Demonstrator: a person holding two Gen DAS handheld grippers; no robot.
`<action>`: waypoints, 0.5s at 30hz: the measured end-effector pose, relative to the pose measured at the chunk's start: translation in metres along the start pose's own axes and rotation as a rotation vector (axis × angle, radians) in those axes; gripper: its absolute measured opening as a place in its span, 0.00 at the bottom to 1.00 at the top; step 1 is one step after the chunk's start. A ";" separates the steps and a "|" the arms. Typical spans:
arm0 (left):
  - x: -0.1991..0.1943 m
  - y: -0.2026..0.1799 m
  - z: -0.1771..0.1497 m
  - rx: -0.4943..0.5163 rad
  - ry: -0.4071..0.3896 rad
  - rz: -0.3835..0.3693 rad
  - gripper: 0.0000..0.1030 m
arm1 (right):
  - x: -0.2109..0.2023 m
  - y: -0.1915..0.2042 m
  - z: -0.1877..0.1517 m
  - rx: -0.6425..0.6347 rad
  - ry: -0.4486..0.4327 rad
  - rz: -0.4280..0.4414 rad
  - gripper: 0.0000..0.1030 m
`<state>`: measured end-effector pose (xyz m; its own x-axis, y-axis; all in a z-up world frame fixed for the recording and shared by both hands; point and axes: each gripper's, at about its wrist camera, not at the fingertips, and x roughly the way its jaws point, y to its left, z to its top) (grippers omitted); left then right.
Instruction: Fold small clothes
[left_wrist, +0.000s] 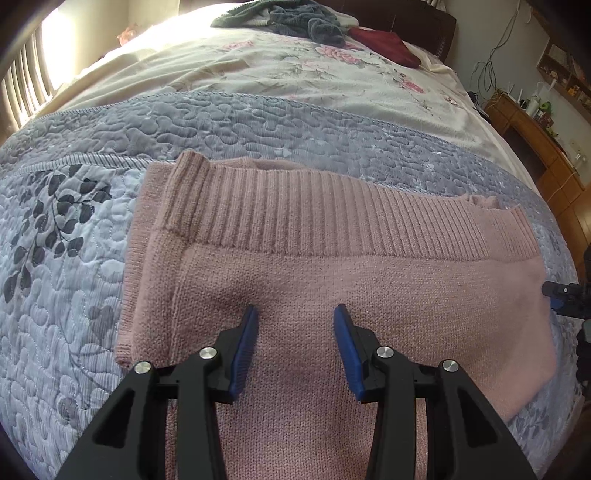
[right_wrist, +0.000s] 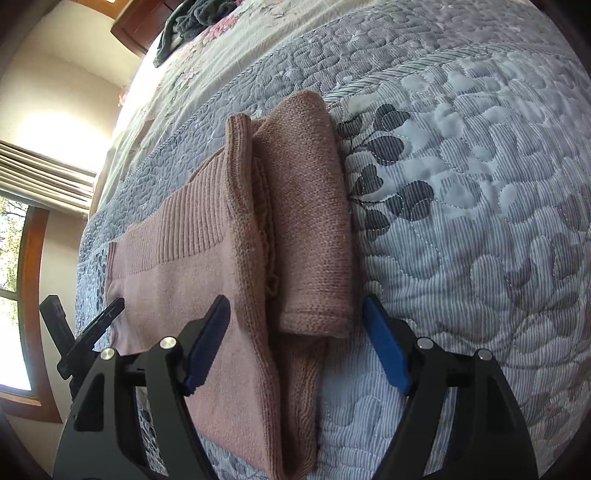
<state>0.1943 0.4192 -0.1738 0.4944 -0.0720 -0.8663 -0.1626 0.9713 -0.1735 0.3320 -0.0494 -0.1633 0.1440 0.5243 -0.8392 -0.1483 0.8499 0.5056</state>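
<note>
Pink knit sweater (left_wrist: 332, 280) — part-folded, flat on the near end of the quilted bedspread (left_wrist: 66, 280), sleeve (right_wrist: 314, 229) laid across one side, ribbed hem far. Left gripper (left_wrist: 295, 343) spread over the body; right gripper (right_wrist: 295, 339) spread, straddling the sleeve cuff — likely poised for the next fold.

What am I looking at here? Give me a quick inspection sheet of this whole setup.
Surface: quilted grey-blue bedspread on a bed.
Job's things: pink knit sweater, partly folded, sleeve laid over it.
Clutter: grey-green clothes pile and dark red cloth at the bed's far end.
Grippers: left gripper open above the sweater; right gripper open, straddling the folded sleeve.
Cables: wires hanging on the wall.
Surroundings: wooden desk, window.
</note>
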 end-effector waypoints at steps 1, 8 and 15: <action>0.001 0.000 0.000 0.001 0.001 -0.001 0.42 | 0.001 0.000 0.000 -0.003 -0.004 0.011 0.55; 0.003 0.001 -0.003 0.015 -0.004 -0.008 0.43 | 0.010 0.002 -0.003 0.010 -0.014 0.052 0.25; 0.004 0.002 -0.005 0.020 -0.008 -0.006 0.43 | 0.012 -0.001 -0.005 0.029 -0.019 0.052 0.25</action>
<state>0.1918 0.4194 -0.1802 0.5022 -0.0765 -0.8614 -0.1421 0.9752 -0.1695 0.3286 -0.0442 -0.1745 0.1557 0.5684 -0.8079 -0.1279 0.8226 0.5541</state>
